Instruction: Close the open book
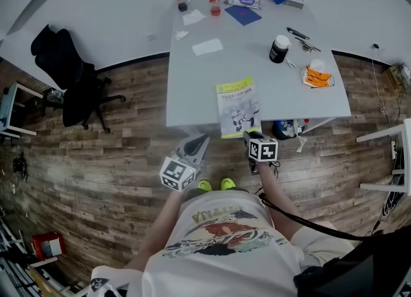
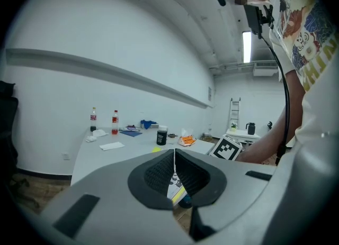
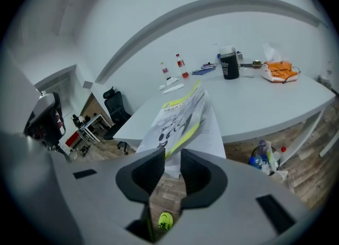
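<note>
- Two grippers hang just off the near edge of the tabletop, one on either side of the book's near end. I judge the closing step all but done.
- Book: it lies front cover up at the near edge of the tabletop, right of centre, with its near end overhanging the rim. In the right gripper view the cover looks slightly raised over a white page showing at its right. I cannot say it has settled fully shut.
- Right gripper: the jaws stand a little apart and pinch nothing. The book's near end sits just beyond their tips, and the floor shows through the gap.
- Left gripper: the jaws are pressed together and empty. It sits left of the book, near it but apart.
- Next move, in my judgement: press the cover flat if it springs up, otherwise draw both grippers back toward me. The move must not catch the overhanging end, or the book could be dragged off the rim.
- Materials: the book is a thin, flexible, rectangular softcover with a pale illustrated cover and a yellow-green band at its far end. The tabletop is smooth and white, the floor is wood plank, and the jaw pads are dark and finely ribbed.
</note>
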`<state>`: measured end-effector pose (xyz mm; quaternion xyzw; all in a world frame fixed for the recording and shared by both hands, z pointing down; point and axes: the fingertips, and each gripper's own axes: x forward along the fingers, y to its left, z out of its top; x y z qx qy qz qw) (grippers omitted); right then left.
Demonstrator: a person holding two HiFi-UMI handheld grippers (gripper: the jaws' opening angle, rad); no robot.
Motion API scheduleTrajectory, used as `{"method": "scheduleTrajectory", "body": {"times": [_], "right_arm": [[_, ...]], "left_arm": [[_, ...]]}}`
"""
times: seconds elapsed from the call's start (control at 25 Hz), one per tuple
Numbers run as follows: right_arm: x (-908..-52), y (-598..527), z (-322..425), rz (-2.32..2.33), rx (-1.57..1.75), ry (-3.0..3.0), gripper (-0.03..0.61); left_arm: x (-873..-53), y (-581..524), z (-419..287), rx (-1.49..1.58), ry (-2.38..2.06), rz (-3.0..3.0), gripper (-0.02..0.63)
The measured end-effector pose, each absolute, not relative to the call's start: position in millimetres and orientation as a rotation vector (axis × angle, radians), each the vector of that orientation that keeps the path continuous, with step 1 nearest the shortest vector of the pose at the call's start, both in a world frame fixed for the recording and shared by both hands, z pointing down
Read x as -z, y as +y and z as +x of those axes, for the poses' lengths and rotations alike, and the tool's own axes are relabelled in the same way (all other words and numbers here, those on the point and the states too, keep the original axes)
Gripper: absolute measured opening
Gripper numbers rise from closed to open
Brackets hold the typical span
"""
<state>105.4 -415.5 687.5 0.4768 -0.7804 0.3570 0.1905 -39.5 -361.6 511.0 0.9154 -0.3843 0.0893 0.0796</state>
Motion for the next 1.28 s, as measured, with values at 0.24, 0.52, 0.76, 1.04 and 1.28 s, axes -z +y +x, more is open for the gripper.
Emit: {"method": "scheduleTrajectory", "body": {"times": [0.24, 0.52, 0.76, 1.04, 1.28], "right_arm": [[-679.2, -403.7, 116.1, 1.379, -0.913, -2.146, 0.077], [-630.4, -396.3, 113.0, 1.379, -0.812, -2.288, 0.077], [-577.0, -396.0, 90.8, 1.29, -0.657, -2.464, 0.075], [-512.6, -383.1, 63.6, 1.23, -0.52, -2.659, 0.061], [-489.6, -369.7, 53.3, 1.211, -0.44, -2.714, 0.035]], "left_arm": [[-507.6, -359.0, -34.4, -0.246, -1.131, 2.755, 0.014], [-489.9, -354.3, -29.5, -0.173, -1.13, 2.782, 0.014], [-466.7, -352.0, -22.7, -0.1, -1.137, 2.811, 0.014], [-446.3, -342.5, -14.0, -0.052, -1.131, 2.818, 0.014], [-447.0, -328.5, 0.6, -0.064, -1.115, 2.819, 0.014]]}}
